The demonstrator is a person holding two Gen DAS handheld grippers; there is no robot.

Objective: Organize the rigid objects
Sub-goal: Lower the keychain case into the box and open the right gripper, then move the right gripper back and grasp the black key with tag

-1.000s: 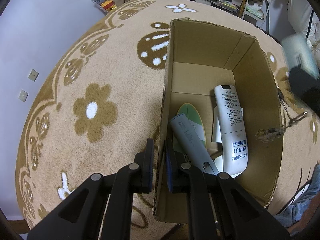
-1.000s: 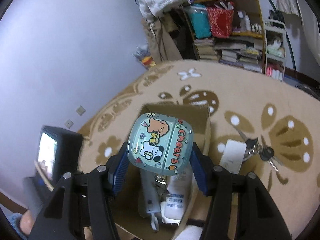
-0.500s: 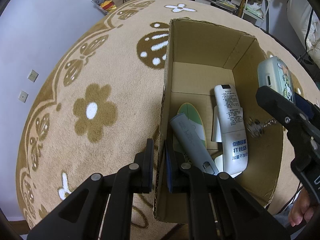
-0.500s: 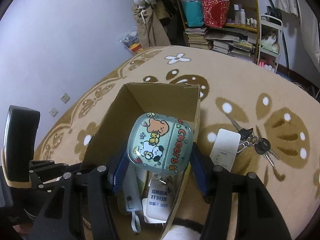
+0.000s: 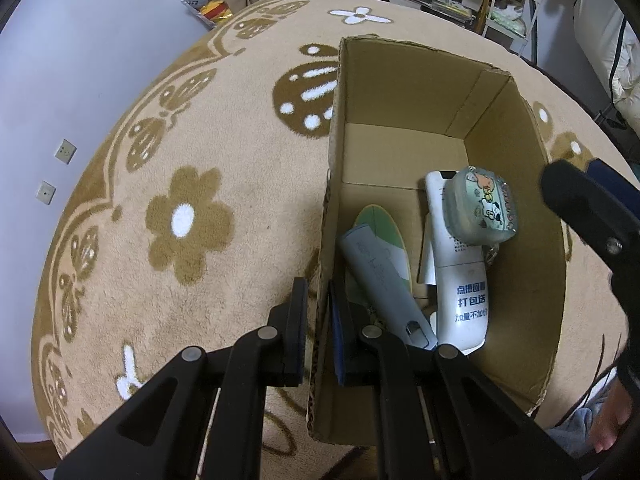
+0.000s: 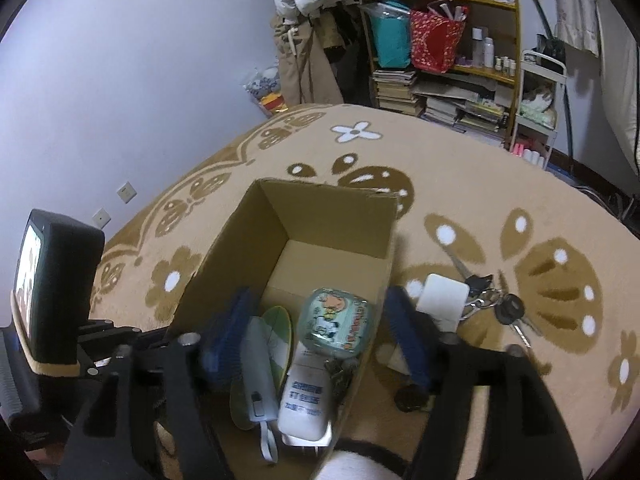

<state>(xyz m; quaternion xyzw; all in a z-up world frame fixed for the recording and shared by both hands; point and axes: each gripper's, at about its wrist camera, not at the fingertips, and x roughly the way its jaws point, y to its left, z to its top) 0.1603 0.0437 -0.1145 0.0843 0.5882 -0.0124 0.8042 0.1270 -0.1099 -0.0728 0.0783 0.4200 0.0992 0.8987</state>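
Observation:
An open cardboard box (image 5: 516, 128) (image 6: 320, 208) stands on the carpet. Inside lie a white remote (image 5: 460, 280) (image 6: 304, 404), a grey-blue device (image 5: 380, 276) (image 6: 260, 368) and a green oval item (image 5: 380, 224). A teal cartoon case (image 5: 482, 210) (image 6: 336, 322) rests on the remote. My left gripper (image 5: 318, 332) is shut on the box's left wall. My right gripper (image 6: 320, 344) is open above the box, empty, its blue pads (image 6: 404, 340) spread wide either side of the case.
A white card (image 6: 442, 300) and a bunch of keys (image 6: 496, 304) lie on the carpet right of the box. A small dark round item (image 6: 410, 398) sits near the box's right wall. Shelves (image 6: 452, 60) with books and bags stand at the back.
My right gripper moved over the box, opened and let go of the teal case, which now lies on the remote. My left gripper kept its hold on the box wall.

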